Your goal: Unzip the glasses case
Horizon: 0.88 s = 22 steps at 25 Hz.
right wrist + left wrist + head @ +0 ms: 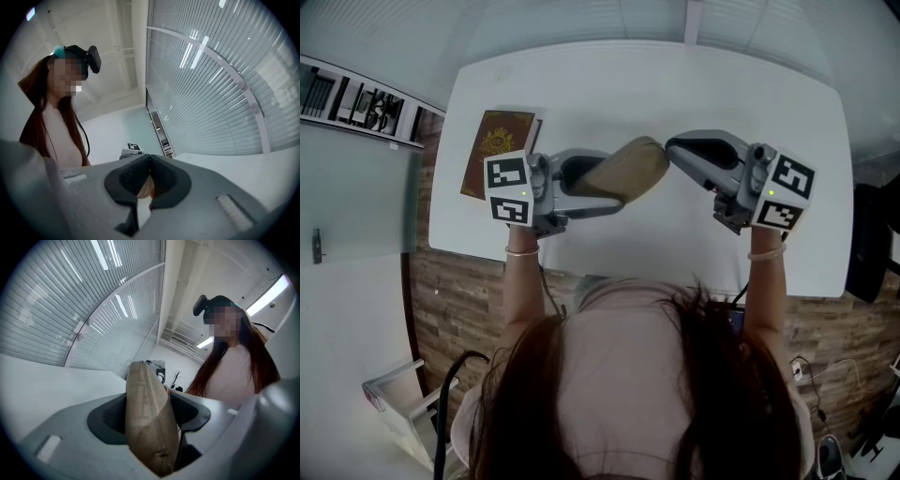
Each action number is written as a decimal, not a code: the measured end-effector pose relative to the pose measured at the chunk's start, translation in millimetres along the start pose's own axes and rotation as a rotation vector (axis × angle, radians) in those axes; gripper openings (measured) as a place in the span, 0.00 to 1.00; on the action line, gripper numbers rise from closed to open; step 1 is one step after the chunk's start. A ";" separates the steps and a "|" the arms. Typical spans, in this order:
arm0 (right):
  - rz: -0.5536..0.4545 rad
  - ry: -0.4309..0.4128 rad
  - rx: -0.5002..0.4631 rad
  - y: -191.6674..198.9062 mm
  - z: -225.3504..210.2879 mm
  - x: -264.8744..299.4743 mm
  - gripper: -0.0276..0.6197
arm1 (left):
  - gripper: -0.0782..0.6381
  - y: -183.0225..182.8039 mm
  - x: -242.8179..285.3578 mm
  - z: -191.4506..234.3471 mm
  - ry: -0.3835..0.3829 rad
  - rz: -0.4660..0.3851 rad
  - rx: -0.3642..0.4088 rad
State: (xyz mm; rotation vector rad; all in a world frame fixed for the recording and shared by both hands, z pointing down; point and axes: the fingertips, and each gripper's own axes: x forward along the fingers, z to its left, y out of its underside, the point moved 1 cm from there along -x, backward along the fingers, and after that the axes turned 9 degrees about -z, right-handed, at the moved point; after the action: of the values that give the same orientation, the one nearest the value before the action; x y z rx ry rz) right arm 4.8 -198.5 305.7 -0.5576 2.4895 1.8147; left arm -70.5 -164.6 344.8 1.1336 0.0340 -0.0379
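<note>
glasses case (pixel 630 165) clamped in left tongs (pixel 150 414)

Table (pixel 675 84): spread in front of the person, its near edge at their body.
Booklet (pixel 496 150): flat on the table, far left, just behind the left gripper's cube.
Glasses case (pixel 630 167): above mid-table, between the two grippers.
Left gripper (pixel 598 187): left of the case, a jaw on either side of it.
Right gripper (pixel 673 148): right of the case, tips at its right end.
</note>
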 end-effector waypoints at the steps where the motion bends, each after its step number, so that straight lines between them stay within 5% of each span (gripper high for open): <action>1: 0.001 0.001 0.000 0.5 -0.4 1.0 0.05 | 0.51 -0.3 -1.4 0.6 0.000 -0.008 -0.003; 22: 0.003 0.037 0.039 12.1 -9.2 -2.4 0.05 | 0.51 -5.8 -14.9 7.8 0.024 -0.211 -0.090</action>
State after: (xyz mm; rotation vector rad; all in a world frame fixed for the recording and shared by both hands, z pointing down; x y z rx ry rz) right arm 5.4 -203.2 320.3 -0.5918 2.5447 1.7689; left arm -85.6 -173.9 343.6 1.0366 0.1753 -0.2086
